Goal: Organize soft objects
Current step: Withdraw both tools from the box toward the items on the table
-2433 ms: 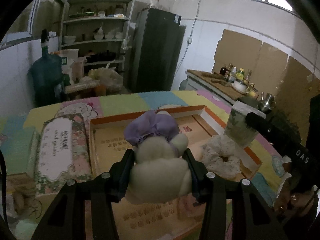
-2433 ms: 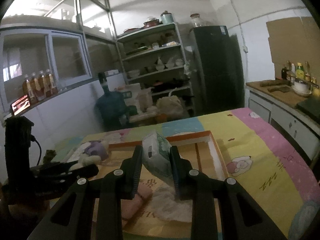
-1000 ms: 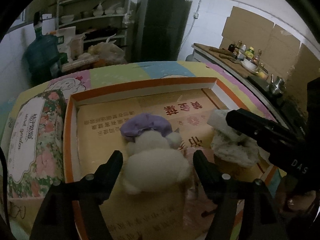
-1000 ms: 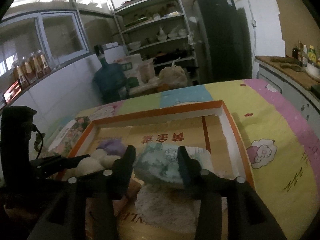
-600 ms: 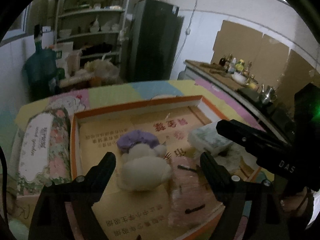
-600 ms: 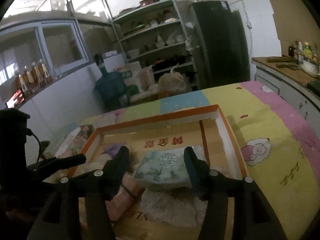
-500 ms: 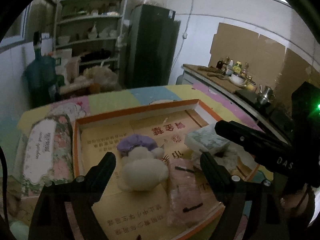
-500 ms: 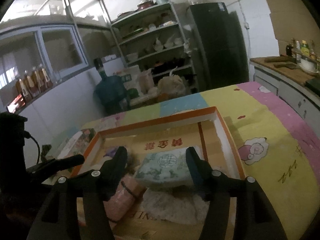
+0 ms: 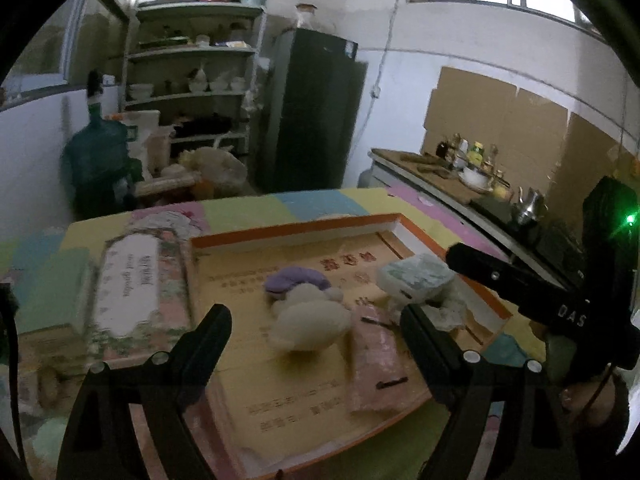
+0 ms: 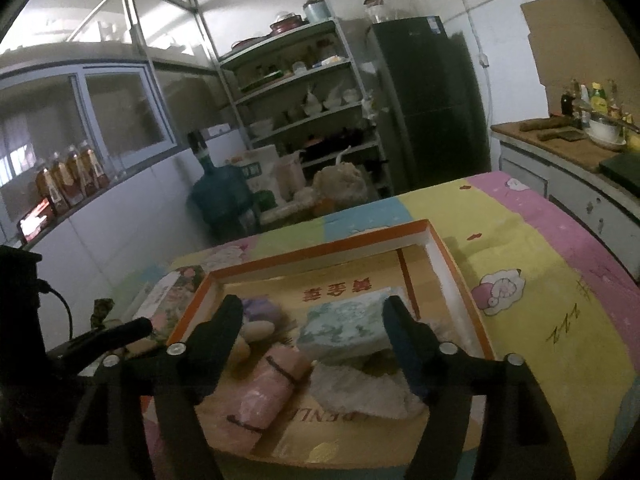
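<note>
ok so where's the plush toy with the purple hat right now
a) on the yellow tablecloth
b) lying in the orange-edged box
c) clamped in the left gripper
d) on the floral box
b: the plush toy lies on the floor of the orange-edged box, beyond the open left gripper.

Worktop (image 10: 532, 280) under cartoon-print cloth in yellow, pink, blue. On it: orange-rimmed shallow box (image 10: 320, 254); floral packet (image 9: 132, 292) just beside box's left wall.
</note>
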Motion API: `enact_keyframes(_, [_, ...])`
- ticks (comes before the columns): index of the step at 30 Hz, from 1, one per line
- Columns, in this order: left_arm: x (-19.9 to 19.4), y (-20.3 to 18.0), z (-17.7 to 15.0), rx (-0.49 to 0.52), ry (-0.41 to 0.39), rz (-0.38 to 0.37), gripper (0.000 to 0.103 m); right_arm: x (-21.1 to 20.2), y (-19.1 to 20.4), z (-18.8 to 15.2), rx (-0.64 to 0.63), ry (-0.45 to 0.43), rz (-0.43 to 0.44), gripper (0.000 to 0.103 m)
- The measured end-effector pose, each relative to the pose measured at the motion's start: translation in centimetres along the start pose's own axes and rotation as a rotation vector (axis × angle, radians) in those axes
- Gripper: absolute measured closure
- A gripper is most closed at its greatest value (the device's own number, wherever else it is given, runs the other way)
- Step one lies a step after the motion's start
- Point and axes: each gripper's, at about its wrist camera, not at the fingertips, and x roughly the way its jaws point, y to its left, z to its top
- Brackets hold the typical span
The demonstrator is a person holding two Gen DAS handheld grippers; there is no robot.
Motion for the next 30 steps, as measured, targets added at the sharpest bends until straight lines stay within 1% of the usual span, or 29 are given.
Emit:
enact_keyframes(2, [-0.6, 0.5, -0.2, -0.007, -0.008, 0.016, 0.016, -0.1, 0.5, -0.2, -0.004, 0.005, 0.004, 0.025])
enact_keyframes(6, [-1.9, 1.4, -0.6, -0.013, -0.026, 0.049, 0.014, -0.4, 1.8, -0.4, -0.018, 0.008, 0.009, 0.025])
enact_keyframes(8, [-2.6, 1.8, -0.9, -0.004, -0.038, 0.068, 0.010, -0.6, 2.5, -0.5, -0.028, 0.007, 0.013, 0.025])
enact_keyframes(14, [-4.7, 3.0, -1.4, 0.009, -0.054, 0.127, 0.010, -0.8, 5.1, -0.7, -0.066, 0.008, 0.033, 0.025])
enact_keyframes(20, [-6.6, 5.7, -2.2, -0.085, -0.040, 0.139, 0.010, -0.7, 8.3, -1.2, -0.114, 0.021, 0.069, 0.025])
enact_keyframes(25, [-8.6, 7.7, -2.9, -0.113, -0.076, 0.192, 0.012, -0.3, 10.7, -1.7, -0.145, 0.039, 0.092, 0.025])
enact_keyframes(30, [-9.8, 9.1, -3.3, -0.130, -0.084, 0.211, 0.015, 0.4, 13.0, -2.1, -0.175, 0.058, 0.114, 0.025])
